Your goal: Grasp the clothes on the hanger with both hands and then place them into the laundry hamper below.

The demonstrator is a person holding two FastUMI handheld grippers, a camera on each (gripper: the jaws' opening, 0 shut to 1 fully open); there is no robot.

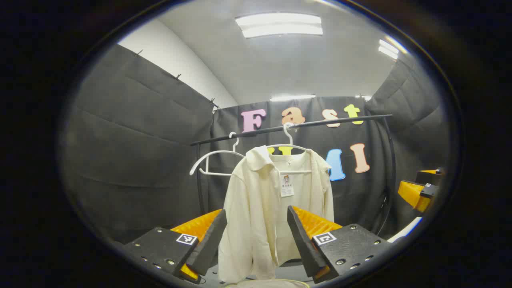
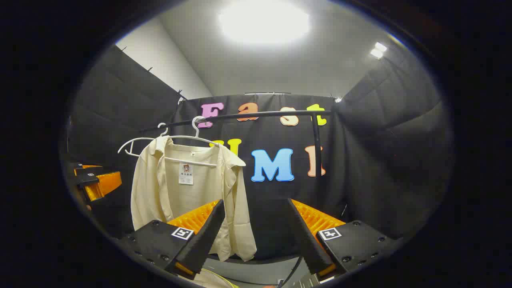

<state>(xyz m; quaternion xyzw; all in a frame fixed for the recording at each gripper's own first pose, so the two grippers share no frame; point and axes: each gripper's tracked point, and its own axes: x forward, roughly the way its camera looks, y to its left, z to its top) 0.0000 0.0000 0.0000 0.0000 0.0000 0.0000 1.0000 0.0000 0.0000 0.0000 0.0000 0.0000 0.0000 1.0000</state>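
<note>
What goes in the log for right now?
shirt: hanging on hanger | left gripper: open, apart | right gripper: open, apart

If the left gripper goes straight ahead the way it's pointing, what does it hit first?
Probably the cream shirt on its hanger: it hangs between the open left gripper fingers, apart from them. Depth is unclear.

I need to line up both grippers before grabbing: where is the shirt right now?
The shirt hangs on a hanger from the rail, dead ahead in the left gripper view and left of centre in the right gripper view, beside an empty hanger.
</note>
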